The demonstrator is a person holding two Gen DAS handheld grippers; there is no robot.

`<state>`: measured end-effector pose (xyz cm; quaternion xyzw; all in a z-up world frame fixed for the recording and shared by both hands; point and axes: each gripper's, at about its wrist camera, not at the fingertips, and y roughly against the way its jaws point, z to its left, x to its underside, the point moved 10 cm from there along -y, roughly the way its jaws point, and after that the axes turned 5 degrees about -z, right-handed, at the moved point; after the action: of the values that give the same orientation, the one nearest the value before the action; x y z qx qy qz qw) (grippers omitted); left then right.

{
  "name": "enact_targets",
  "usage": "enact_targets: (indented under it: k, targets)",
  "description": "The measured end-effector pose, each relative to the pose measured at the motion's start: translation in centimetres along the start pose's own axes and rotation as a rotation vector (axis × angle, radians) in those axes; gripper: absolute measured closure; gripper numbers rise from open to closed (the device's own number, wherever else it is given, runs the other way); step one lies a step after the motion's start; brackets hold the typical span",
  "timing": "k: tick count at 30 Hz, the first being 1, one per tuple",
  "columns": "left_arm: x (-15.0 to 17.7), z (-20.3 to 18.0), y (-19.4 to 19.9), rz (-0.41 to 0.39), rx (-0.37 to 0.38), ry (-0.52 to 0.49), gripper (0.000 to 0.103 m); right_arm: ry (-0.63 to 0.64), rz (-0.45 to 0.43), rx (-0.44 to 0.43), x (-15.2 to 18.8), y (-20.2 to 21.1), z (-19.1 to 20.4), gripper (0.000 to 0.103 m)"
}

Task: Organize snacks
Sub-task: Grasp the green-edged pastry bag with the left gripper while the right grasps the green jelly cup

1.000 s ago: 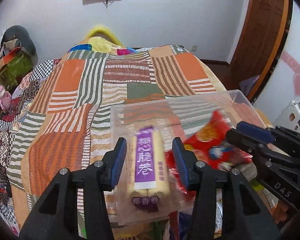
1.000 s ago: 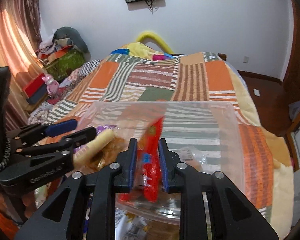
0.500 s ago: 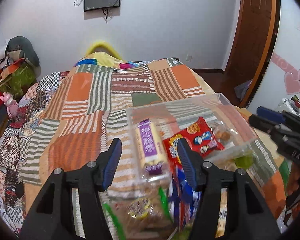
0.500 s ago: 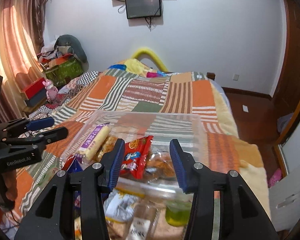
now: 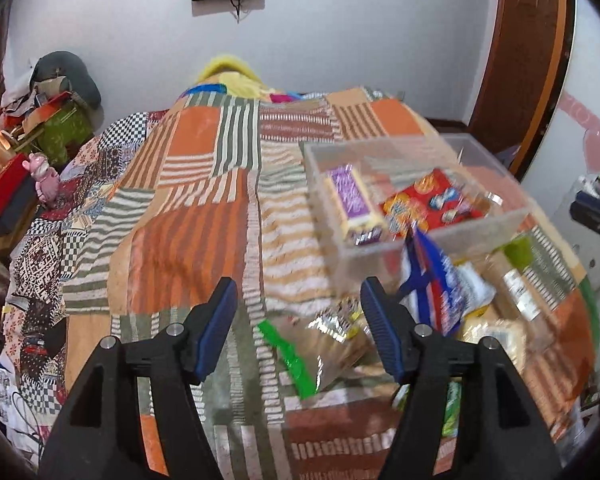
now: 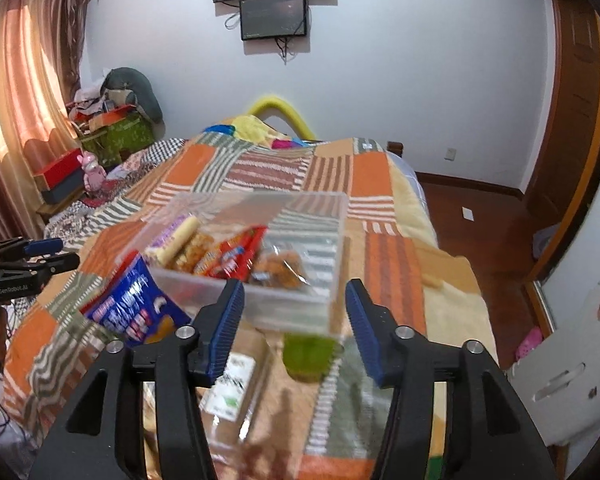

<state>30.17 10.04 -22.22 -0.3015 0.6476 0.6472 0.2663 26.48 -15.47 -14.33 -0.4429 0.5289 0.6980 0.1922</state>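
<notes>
A clear plastic bin (image 5: 440, 236) (image 6: 284, 300) sits on the patchwork bed and holds a purple-labelled roll pack (image 5: 352, 204), a red snack bag (image 5: 424, 204) (image 6: 232, 256) and brown snacks (image 6: 280, 268). Loose snacks lie in front of it: a blue bag (image 5: 432, 280) (image 6: 132, 308), a green-edged packet (image 5: 300, 352), a green cup (image 6: 308, 356) and a white-labelled pack (image 6: 228, 380). My left gripper (image 5: 296, 332) is open and empty, left of the bin. My right gripper (image 6: 296, 328) is open and empty, above the loose snacks near the bin's front wall.
The bed's right edge (image 6: 452, 280) drops to a wooden floor. A wooden door (image 5: 520, 60) stands at the right. Boxes and clutter (image 6: 112, 132) crowd the left wall. A white unit (image 6: 572, 368) stands at the lower right.
Both grippers have opened and pulled back from the bin. The purple roll pack and the red bag now lie inside it. The left gripper has swung left.
</notes>
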Motion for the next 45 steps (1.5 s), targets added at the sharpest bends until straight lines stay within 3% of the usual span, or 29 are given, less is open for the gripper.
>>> enact_targets:
  k: [9, 14, 17, 23, 37, 45]
  targets:
    - [3.0, -0.7, -3.7, 0.091, 0.033, 0.027, 0.039, -0.034, 0.098, 0.028, 4.0, -2.4, -1.4, 0.048]
    - [3.3, -1.2, -4.5, 0.089, 0.057, 0.050, 0.026, -0.039, 0.144, 0.027, 5.5, -3.5, -1.8, 0.048]
    - [3.5, -2.2, -4.8, 0.099, 0.093, 0.050, 0.023, -0.052, 0.165, 0.016, 6.0, -4.0, -1.7, 0.048]
    - [4.1, -2.7, -5.9, 0.112, 0.070, 0.029, 0.013, -0.059, 0.189, 0.010, 6.6, -4.6, -1.7, 0.045]
    - [4.1, -2.2, -7.4, 0.111, 0.037, 0.030, 0.007, -0.099, 0.223, -0.020, 7.4, -5.4, -1.7, 0.045]
    - [4.6, -1.7, -7.5, 0.126, 0.043, 0.052, 0.007, -0.112, 0.220, -0.048, 7.5, -5.1, -1.6, 0.057]
